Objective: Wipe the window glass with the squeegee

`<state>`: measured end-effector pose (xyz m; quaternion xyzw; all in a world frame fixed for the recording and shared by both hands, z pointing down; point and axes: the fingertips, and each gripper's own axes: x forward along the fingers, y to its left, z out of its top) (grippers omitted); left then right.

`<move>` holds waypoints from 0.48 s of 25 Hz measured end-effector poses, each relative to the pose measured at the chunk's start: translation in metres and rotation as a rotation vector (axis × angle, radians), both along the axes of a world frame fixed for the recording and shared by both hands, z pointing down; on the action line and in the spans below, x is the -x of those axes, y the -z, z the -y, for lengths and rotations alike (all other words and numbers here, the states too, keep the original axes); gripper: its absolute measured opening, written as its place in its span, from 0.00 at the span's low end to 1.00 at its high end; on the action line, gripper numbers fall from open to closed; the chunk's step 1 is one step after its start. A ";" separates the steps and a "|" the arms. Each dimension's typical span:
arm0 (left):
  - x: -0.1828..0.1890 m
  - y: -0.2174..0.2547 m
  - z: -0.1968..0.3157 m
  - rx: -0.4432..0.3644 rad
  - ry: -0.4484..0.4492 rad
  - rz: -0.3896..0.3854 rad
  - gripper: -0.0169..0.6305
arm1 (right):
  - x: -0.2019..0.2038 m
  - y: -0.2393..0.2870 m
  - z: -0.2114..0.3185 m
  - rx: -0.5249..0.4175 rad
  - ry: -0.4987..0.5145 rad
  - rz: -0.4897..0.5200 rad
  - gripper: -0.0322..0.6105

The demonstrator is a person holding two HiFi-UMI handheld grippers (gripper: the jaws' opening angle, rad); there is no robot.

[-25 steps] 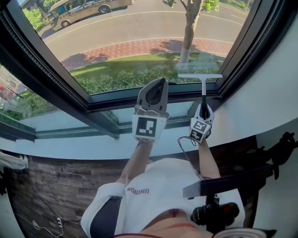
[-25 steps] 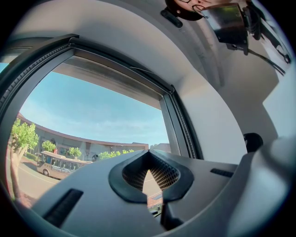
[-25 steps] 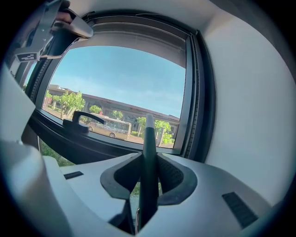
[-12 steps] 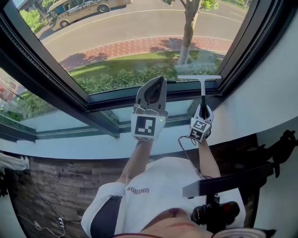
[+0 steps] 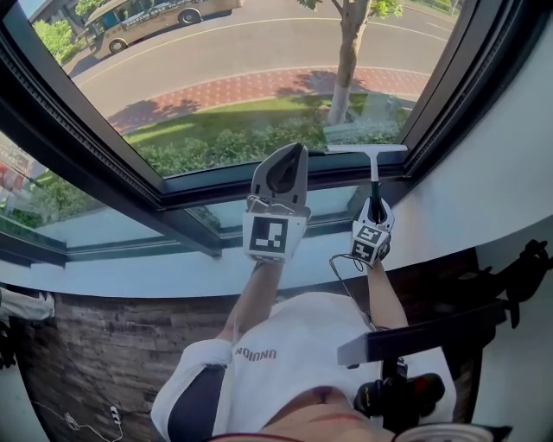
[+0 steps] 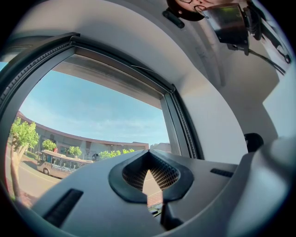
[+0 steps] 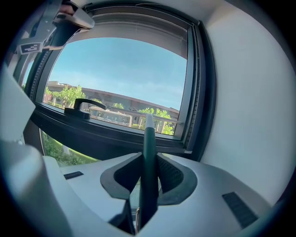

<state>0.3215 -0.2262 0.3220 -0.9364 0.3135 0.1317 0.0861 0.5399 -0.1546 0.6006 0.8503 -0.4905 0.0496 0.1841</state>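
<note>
Right gripper (image 5: 374, 205): clamped tight on the dark green handle of the squeegee (image 5: 373, 175). From my feed the handle runs straight up between the jaws and fills the gap.

Squeegee: upright, with the pale blade crosswise at the top. It sits over the far right bottom corner of the big window pane (image 5: 259, 78), just above the dark bottom rail (image 5: 216, 184). Honestly can't tell if the blade is actually on the glass.

Left gripper (image 5: 292, 155): jaws pressed together at the tips, holding nothing. Only a bit of street shows through the little hollow between the pads. It's just left of the squeegee, not touching it, and it points at the same pane with its tip over the bottom rail.

Count: two grippers, one squeegee, and one black window handle (image 7: 83, 105) on the frame, seen to the left in the right gripper view.

Outside: one bus (image 5: 160, 13) far left on the road and one tree trunk (image 5: 347, 69) beyond the blade.

Near side: the person's white shirt (image 5: 285, 354), both arms reaching up to the window.
</note>
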 end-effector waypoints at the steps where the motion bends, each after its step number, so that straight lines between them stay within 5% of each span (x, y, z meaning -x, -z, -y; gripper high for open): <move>1: 0.000 0.000 0.000 -0.001 0.000 0.000 0.02 | 0.000 -0.001 0.000 0.003 0.000 0.001 0.19; 6: 0.003 -0.002 0.001 -0.001 0.005 -0.003 0.02 | 0.004 0.008 -0.007 -0.036 0.001 0.008 0.19; 12: 0.007 -0.011 0.008 0.015 0.029 0.007 0.02 | 0.018 0.103 -0.017 -0.266 0.033 -0.038 0.19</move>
